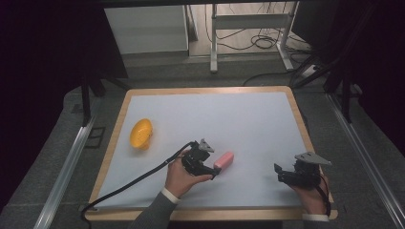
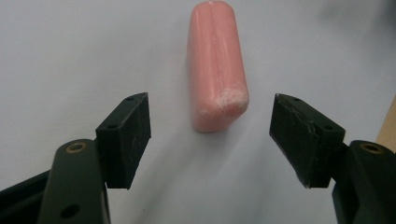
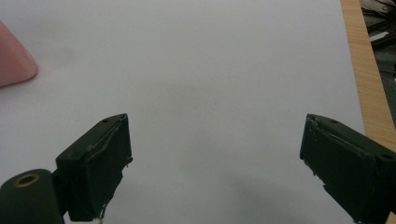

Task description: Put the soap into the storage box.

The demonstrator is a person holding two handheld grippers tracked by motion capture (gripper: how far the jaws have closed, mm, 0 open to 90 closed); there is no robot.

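The left claw, released, lines up just before the pink bar; next it must advance and clench.

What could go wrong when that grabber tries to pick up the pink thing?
1. The pink block lies ahead of the left hand-held gripper, not yet between its open jaws. Closing now would likely pinch only the near end, or miss.
2. The block looks smooth and rounded, so it might slip or skid across the white mat.
3. A push could slide it toward the right hand-held gripper, which waits open nearby.
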